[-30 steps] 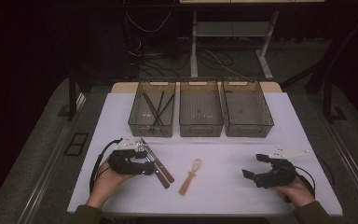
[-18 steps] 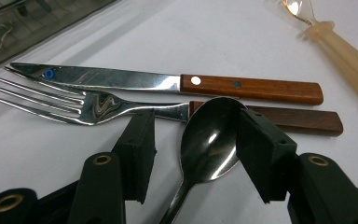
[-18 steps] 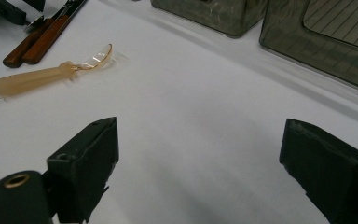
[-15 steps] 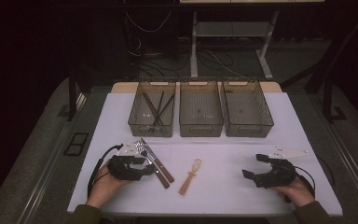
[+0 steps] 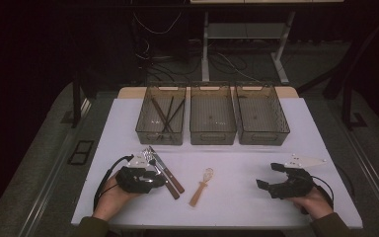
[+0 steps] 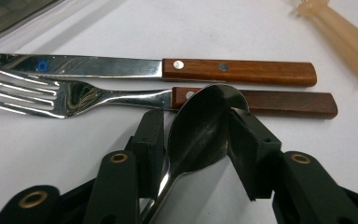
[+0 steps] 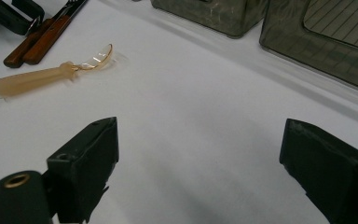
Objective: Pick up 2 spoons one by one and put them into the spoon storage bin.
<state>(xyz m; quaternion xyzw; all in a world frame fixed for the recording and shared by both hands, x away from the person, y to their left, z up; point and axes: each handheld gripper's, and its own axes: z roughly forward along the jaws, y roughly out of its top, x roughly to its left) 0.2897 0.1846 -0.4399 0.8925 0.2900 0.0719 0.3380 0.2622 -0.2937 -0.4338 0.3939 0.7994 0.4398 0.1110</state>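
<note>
Three bins (image 5: 212,121), one knife (image 6: 168,69), one fork (image 6: 74,97), two spoons (image 6: 200,128).

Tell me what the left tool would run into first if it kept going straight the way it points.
Probably the fork: its wooden handle lies just beyond the spoon that sits between the jaws of the left tool, with the knife right behind it. Whether the jaws would pass above the fork isn't clear.

Polished mirror-bright steel on the silver metal spoon (image 6: 200,130), the steel-bladed knife (image 6: 149,69) and the steel fork (image 6: 74,95), both with smooth brown wooden handles and small metal rivets. Matt black plastic on the left gripper (image 6: 196,154) and right gripper (image 7: 205,168), with brass-looking rings. Translucent amber plastic spoon (image 7: 46,72), slightly glossy. Smooth matt white desk (image 5: 237,163). Smoky see-through plastic bins (image 5: 212,116) along far edge.
</note>
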